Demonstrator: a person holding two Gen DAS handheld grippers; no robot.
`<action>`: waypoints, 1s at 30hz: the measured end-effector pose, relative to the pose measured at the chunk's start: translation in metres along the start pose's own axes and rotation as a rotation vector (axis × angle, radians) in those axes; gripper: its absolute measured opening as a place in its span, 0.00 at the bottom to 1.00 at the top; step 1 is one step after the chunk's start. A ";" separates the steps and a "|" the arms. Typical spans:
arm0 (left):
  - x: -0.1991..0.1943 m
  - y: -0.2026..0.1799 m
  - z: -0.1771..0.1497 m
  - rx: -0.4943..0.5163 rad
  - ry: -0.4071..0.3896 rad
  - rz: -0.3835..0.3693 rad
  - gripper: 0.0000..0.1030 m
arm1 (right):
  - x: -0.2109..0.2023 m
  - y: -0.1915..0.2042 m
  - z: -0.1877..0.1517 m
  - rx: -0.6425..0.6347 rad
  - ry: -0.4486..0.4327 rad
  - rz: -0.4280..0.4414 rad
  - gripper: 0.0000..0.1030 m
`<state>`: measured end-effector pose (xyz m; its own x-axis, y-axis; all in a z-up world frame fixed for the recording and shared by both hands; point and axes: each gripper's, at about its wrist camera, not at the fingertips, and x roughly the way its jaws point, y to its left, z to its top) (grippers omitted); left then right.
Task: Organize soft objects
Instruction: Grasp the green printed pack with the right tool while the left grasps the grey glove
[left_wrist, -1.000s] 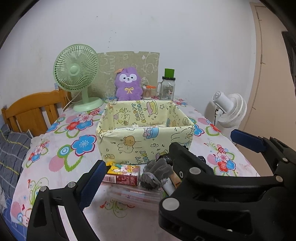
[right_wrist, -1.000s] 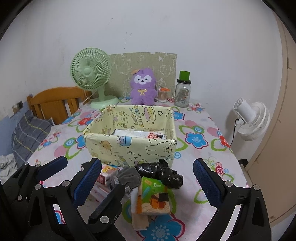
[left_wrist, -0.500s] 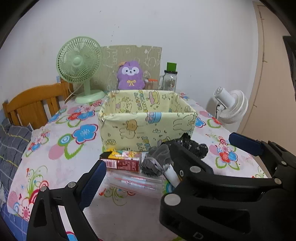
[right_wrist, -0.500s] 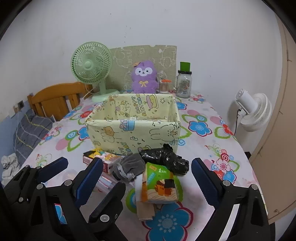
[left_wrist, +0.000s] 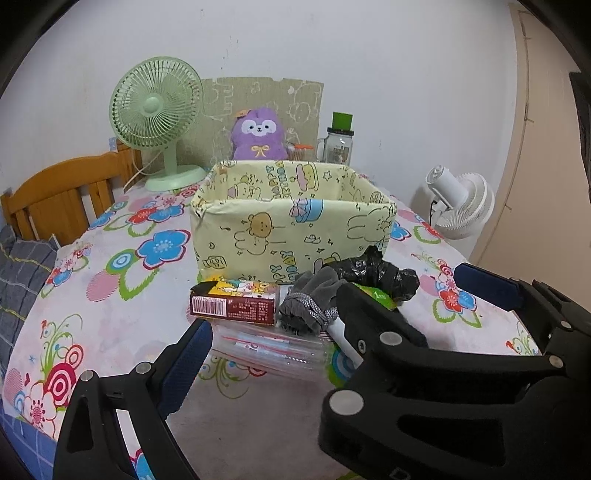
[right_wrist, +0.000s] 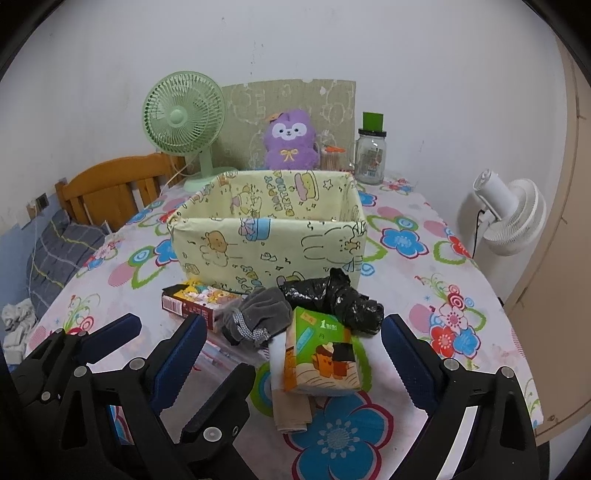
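Observation:
A yellow cartoon-print fabric box (left_wrist: 291, 236) stands mid-table. Against its near wall lies a pile: a grey drawstring pouch (right_wrist: 258, 314), a crumpled black plastic bag (right_wrist: 332, 299), a green and orange tissue pack (right_wrist: 317, 354) on a folded beige cloth (right_wrist: 291, 410), a red and yellow carton (left_wrist: 236, 299) and a clear zip bag of pens (left_wrist: 273, 347). A purple plush (right_wrist: 291, 140) sits behind the box. My left gripper (left_wrist: 291, 343) and right gripper (right_wrist: 293, 325) hover side by side just before the pile. Both are wide open, touch nothing, and their inner fingers overlap.
A green desk fan (left_wrist: 159, 110) and a green-lidded glass jar (left_wrist: 340, 144) stand at the back by the wall. A wooden chair (left_wrist: 62, 192) is at the left, a white fan (left_wrist: 458, 203) beyond the table's right edge. A flowered cloth (left_wrist: 110, 295) covers the table.
Both grippers have sunk toward the table, so the pile looks nearer and the box's inside is now hidden behind its near wall. The jaws stayed equally wide.

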<state>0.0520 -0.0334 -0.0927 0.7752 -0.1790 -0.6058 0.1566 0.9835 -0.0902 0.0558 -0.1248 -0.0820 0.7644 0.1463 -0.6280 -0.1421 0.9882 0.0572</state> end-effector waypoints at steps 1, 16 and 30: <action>0.003 0.000 0.000 -0.001 0.008 0.001 0.92 | 0.002 -0.001 -0.001 0.002 0.009 0.001 0.94; 0.031 -0.003 0.000 0.013 0.075 -0.004 0.85 | 0.037 -0.020 -0.004 0.053 0.104 0.006 0.87; 0.048 -0.011 -0.004 0.050 0.115 0.023 0.75 | 0.062 -0.033 -0.010 0.106 0.174 0.021 0.83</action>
<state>0.0849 -0.0524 -0.1236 0.7042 -0.1500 -0.6940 0.1726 0.9843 -0.0375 0.1014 -0.1485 -0.1303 0.6408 0.1655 -0.7497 -0.0828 0.9857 0.1468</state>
